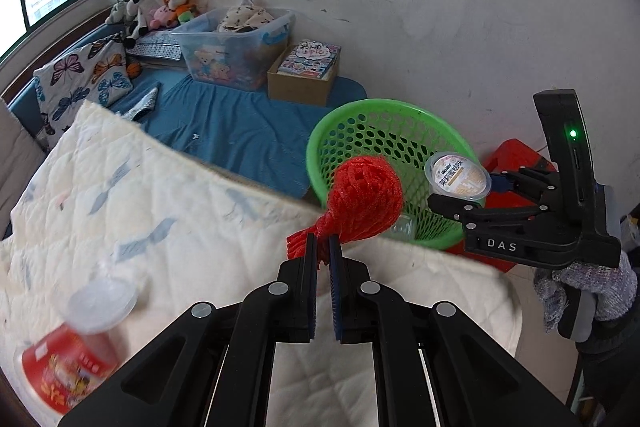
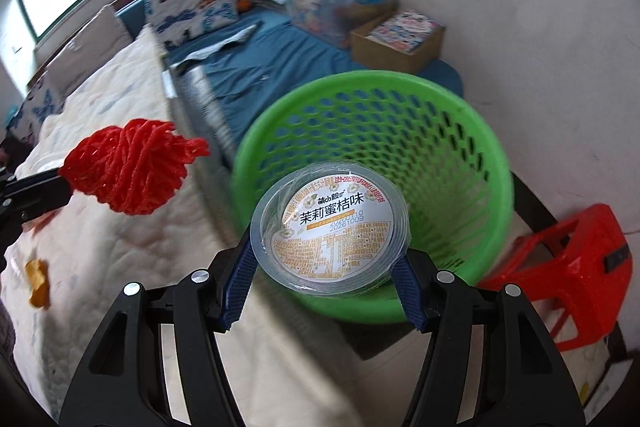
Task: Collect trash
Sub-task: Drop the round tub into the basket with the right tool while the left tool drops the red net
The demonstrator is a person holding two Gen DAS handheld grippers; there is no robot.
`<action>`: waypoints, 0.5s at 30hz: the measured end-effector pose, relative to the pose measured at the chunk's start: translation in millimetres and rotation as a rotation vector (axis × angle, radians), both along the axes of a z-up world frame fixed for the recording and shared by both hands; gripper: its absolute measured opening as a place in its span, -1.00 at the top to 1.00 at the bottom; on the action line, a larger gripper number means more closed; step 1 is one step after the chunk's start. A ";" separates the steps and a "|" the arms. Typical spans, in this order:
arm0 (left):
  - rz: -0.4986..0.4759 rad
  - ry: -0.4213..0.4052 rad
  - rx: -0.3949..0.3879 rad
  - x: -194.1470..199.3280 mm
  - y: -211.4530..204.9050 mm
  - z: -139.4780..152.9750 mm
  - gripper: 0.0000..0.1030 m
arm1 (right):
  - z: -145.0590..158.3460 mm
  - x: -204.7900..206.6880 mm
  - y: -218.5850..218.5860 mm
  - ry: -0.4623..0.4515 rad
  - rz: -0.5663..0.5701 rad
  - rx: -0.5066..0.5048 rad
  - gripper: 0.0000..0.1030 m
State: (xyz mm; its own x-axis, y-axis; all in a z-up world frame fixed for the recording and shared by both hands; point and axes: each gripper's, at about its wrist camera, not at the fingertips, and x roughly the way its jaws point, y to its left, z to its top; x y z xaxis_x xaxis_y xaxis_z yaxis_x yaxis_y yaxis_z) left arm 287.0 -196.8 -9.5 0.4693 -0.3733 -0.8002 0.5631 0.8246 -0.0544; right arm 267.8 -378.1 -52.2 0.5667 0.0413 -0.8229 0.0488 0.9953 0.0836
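A clear plastic cup (image 2: 330, 233) with a printed lid sits clamped in the right gripper (image 2: 328, 263) over the green basket's (image 2: 472, 163) rim. Beside the basket, the left gripper (image 1: 323, 247) pinches a red mesh net (image 1: 366, 199) above the quilt (image 1: 160, 211).

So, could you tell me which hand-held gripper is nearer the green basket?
Right. The right hand-held gripper holds its clear cup at the green basket rim; the left hand-held gripper with red netting is over the quilt.
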 end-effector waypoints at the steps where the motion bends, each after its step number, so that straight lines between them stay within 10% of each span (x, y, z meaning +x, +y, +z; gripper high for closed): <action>1: -0.004 0.000 0.007 3.5 -6.8 -1.2 0.88 | -1.1 2.7 -4.6 0.004 -0.009 0.002 -0.22; 15: -0.010 0.055 0.031 32.9 -65.2 -25.0 0.88 | -7.0 2.2 -32.3 0.005 -0.065 0.030 -0.36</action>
State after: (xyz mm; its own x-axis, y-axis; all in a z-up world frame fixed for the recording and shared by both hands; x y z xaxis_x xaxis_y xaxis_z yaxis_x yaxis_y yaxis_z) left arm 320.0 -262.0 -34.6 0.4207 -0.3525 -0.8359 0.5679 0.8208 -0.0603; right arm 270.0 -410.3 -59.1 0.5653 0.0295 -0.8244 0.1134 0.9871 0.1131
